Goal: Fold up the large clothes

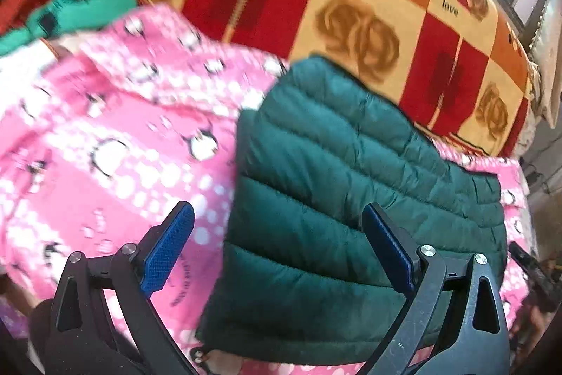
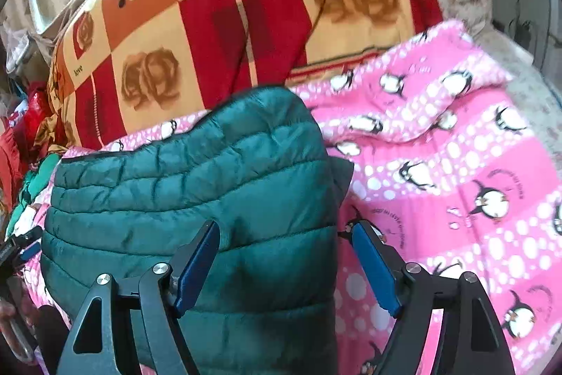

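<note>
Already folded into a compact rectangle, a dark green puffer jacket lies on a pink penguin blanket near its front edge. The left gripper and right gripper hover just above, jaws apart and empty, apparently having let go.

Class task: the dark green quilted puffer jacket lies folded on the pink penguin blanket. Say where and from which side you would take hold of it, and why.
Probably grip the green puffer jacket at its near hem corners, one hand-held gripper each, coming from the near side. It lies flat on the pink penguin blanket, its side edges run away from the cameras, and both grippers already stand open over its near end.
</note>
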A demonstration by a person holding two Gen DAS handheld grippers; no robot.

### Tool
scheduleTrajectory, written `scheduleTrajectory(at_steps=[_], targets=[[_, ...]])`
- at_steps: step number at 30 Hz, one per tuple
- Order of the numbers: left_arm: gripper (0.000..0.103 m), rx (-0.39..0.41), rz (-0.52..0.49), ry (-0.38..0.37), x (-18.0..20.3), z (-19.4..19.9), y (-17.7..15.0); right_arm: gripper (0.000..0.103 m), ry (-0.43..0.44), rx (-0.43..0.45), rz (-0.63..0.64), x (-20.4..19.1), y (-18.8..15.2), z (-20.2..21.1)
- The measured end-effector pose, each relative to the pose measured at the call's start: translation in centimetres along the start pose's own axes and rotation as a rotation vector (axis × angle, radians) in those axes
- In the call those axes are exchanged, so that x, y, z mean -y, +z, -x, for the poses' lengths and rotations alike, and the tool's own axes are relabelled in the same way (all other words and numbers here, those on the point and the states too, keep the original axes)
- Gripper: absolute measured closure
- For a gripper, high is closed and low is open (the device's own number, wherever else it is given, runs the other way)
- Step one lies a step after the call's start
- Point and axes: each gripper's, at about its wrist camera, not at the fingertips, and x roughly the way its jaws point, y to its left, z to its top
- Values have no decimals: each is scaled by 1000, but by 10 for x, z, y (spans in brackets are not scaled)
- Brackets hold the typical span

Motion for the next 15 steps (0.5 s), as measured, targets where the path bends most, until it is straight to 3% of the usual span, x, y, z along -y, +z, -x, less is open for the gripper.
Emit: scheduleTrajectory(at_steps=[2, 7, 15], targets=[[6, 42, -6, 26, 6, 13, -2, 20, 6, 20, 4, -9, -5, 8], [6, 97, -48, 50, 22, 31, -14, 19, 47, 19, 19, -42, -16, 12], [6, 104, -118, 40, 59, 38, -34, 15, 50, 55, 83, -92, -33, 18]])
